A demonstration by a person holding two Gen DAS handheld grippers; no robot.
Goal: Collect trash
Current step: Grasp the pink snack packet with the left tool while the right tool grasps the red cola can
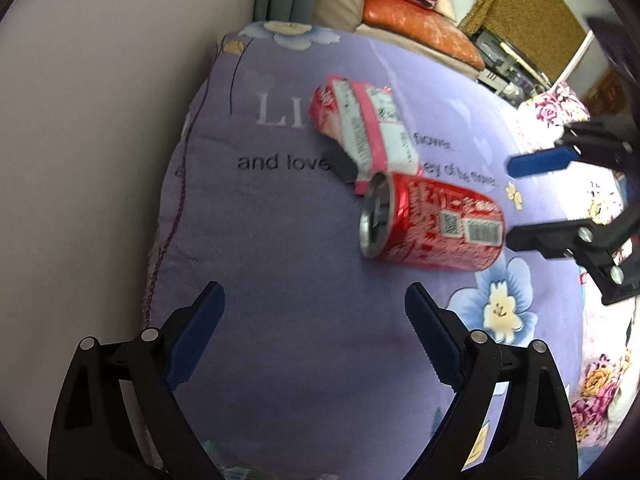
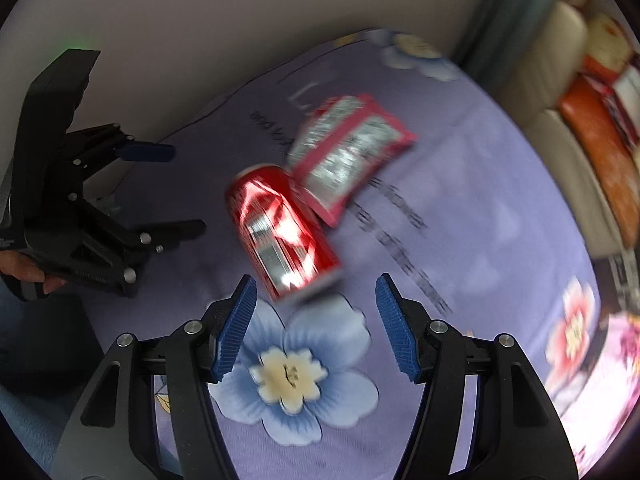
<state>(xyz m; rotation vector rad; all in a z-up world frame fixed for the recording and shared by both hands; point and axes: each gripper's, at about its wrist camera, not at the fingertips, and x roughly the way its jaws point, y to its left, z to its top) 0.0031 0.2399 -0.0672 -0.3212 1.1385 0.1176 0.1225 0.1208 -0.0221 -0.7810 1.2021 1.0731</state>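
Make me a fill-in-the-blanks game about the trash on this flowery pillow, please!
1. The red can is lying on its ____.
2. The snack wrapper lies on the ____ pillow.
3. The right gripper has ____ between its fingers.
4. The left gripper is ____.

Missing words: side; purple; nothing; open

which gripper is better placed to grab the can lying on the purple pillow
Right, probably. The right gripper points down with the can just ahead of its open jaws, roughly in line. The left gripper is open too, but the can lies off to its side.
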